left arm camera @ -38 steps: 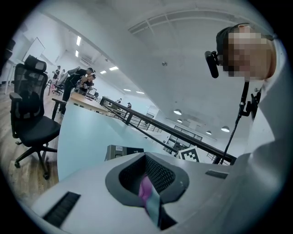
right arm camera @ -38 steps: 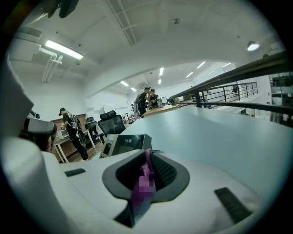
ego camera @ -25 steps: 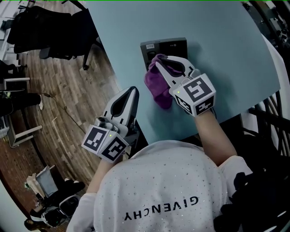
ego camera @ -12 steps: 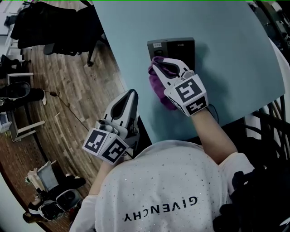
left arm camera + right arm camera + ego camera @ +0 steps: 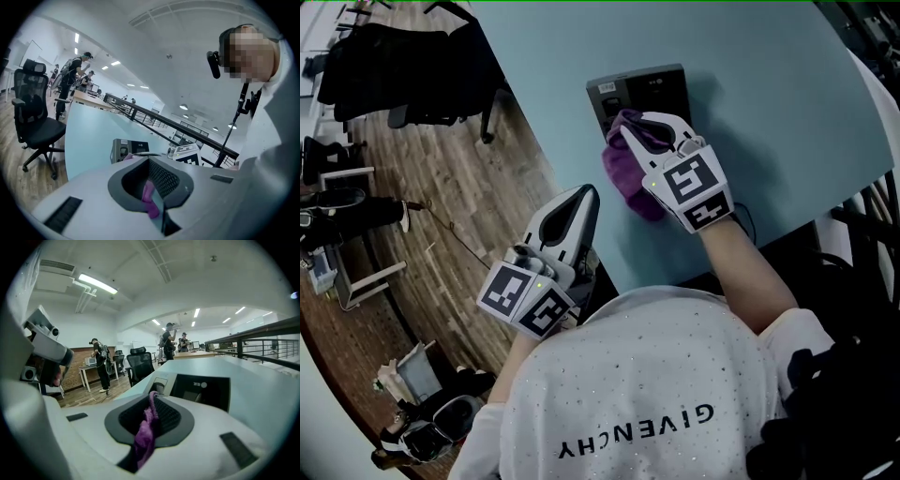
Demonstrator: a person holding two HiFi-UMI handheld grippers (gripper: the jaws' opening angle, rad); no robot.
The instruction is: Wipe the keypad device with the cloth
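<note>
**Cloth pinched at the keypad device's near edge**

The keypad device (image 5: 649, 84) lies flat on the pale blue desk (image 5: 759, 75), towards its far left and close to the curved left edge. The right hand-held gripper (image 5: 630, 134) reaches in from the near side with its jaws clamped on the purple cloth (image 5: 623, 176). In the right gripper view a strip of the fabric runs down between the closed jaws. The far end of the cloth overlaps the device's near left corner, and the rest is bunched on the desk just on the near side of the device, to the left of this hand-held gripper. From the right gripper view the device's dark panel sits just beyond the jaw tips.

The left hand-held gripper (image 5: 586, 195) is held well apart from the device, at the desk's near left edge, partly over the wooden floor (image 5: 441, 202). Its jaws are pressed together and carry nothing (the purple seen through its jaw opening is the cloth beyond). It points towards the device and cloth. A black office chair (image 5: 403, 56) stands on the floor at the far left.
</note>
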